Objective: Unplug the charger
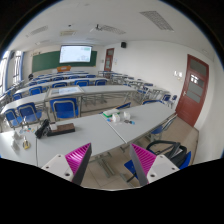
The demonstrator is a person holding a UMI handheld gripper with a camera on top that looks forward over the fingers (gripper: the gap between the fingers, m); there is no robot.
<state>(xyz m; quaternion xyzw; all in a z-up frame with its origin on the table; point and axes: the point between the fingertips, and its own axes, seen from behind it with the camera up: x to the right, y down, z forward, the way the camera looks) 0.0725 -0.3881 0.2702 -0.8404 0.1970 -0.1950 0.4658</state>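
My gripper (110, 152) is open and empty, its two magenta pads (78, 158) wide apart over the floor, short of a long white table (95, 132). On the table lie a black item (44, 129), a flat box or book (64, 127) and some small white things (118, 117). I cannot tell which of these is a charger, and I see no socket or cable clearly.
This is a classroom with rows of white desks and blue chairs (64, 107) beyond the table. A lit projection screen (75, 54) hangs on the far wall. A red-brown door (193, 88) is at the right. A blue chair (180, 157) stands near the right finger.
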